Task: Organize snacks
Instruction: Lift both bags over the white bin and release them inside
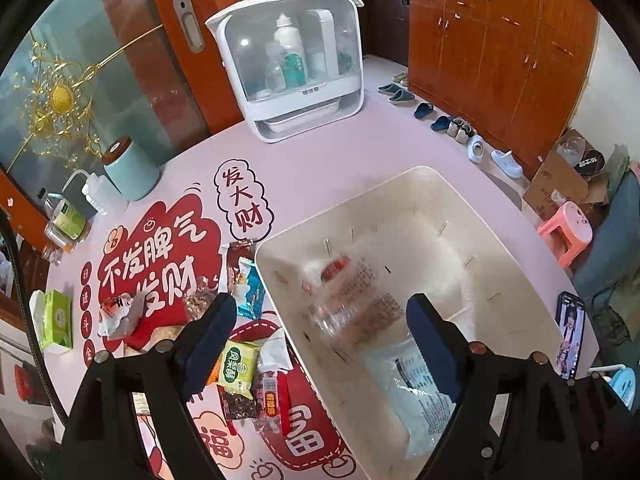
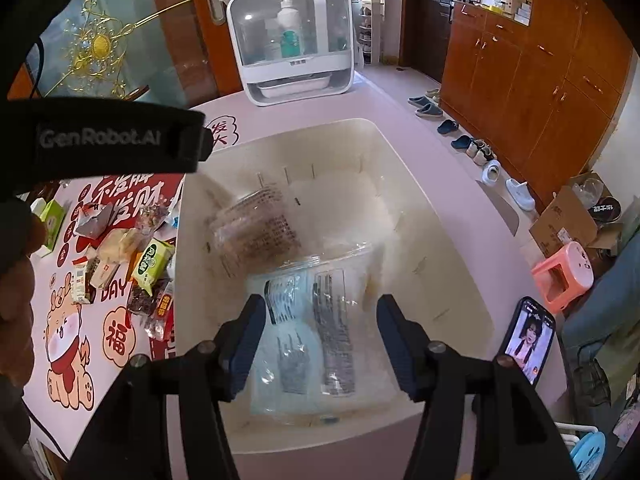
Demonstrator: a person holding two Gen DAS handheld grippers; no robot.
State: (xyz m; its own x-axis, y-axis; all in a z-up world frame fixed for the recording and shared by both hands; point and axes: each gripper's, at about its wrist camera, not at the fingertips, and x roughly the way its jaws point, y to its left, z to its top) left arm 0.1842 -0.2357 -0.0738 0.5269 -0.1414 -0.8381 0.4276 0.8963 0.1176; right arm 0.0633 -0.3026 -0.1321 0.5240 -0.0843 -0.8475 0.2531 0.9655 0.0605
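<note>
Both grippers stand over the cream bin (image 1: 420,184) on the pink table (image 1: 320,152), pointing down into it. The left gripper (image 1: 320,328) has its jaws well apart with nothing pressed between the pads; a clear printed packet (image 1: 344,300) shows blurred in the gap, apparently loose in the bin and not held — the blur leaves that short of certain. The right gripper (image 2: 320,340) also has its jaws apart, clamped on nothing; beneath it a flat clear packet with dark print (image 2: 312,320) lies on the bin floor, and a second, brownish packet (image 2: 256,232) sits blurred toward the bin's far left side.

Progress, as judged: the task is begun but far from done. At least two packets are in the bin. A sizeable heap of loose snacks (image 1: 240,364) remains on the table just left of the bin — a green-and-yellow packet (image 1: 239,366), a blue packet (image 1: 250,292), dark and red wrappers, a crumpled white-and-red one (image 1: 116,316).

A phone (image 1: 570,336) lies to the right of the bin, clear of the work. A tissue pack (image 1: 56,320) sits at the table's left edge.
</note>
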